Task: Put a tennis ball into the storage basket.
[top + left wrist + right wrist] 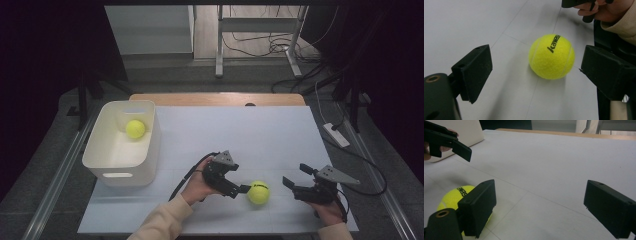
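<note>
At table centre, I am holding my left gripper [239,188] jaws spread beside the ball [258,192]; at three o'clock, my right gripper [295,176] is gaping, gripping nothing.

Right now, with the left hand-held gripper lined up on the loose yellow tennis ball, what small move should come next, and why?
Probably ease the left hand-held gripper a little further forward, then close. Its jaws stand open with the yellow tennis ball ahead of them, nearer the far-side pad and not yet between the pads. The ball rests free on the white table, and another yellow ball already lies in the white plastic bin.
</note>
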A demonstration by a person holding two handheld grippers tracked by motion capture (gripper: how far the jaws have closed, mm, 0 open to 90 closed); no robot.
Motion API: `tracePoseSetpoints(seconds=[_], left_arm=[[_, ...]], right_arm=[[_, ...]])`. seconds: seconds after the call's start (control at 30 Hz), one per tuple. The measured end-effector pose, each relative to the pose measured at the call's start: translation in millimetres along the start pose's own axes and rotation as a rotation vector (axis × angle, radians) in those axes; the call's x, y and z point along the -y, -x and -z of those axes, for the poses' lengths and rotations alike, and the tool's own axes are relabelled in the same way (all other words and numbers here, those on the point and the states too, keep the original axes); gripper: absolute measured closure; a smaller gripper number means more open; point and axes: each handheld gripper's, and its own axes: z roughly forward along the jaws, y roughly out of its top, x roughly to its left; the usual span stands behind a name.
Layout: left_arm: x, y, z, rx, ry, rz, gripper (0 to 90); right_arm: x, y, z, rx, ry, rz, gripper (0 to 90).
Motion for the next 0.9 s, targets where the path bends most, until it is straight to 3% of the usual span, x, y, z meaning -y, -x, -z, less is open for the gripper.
tracePoseSetpoints(seconds=[0.9], left_arm=[[-2.3,12.6,-25.5,0.037,-0.054,-0.024,8.6]], right_arm=[[0.2,0.4,0.1,0.000,-0.001,0.002,10.9]])
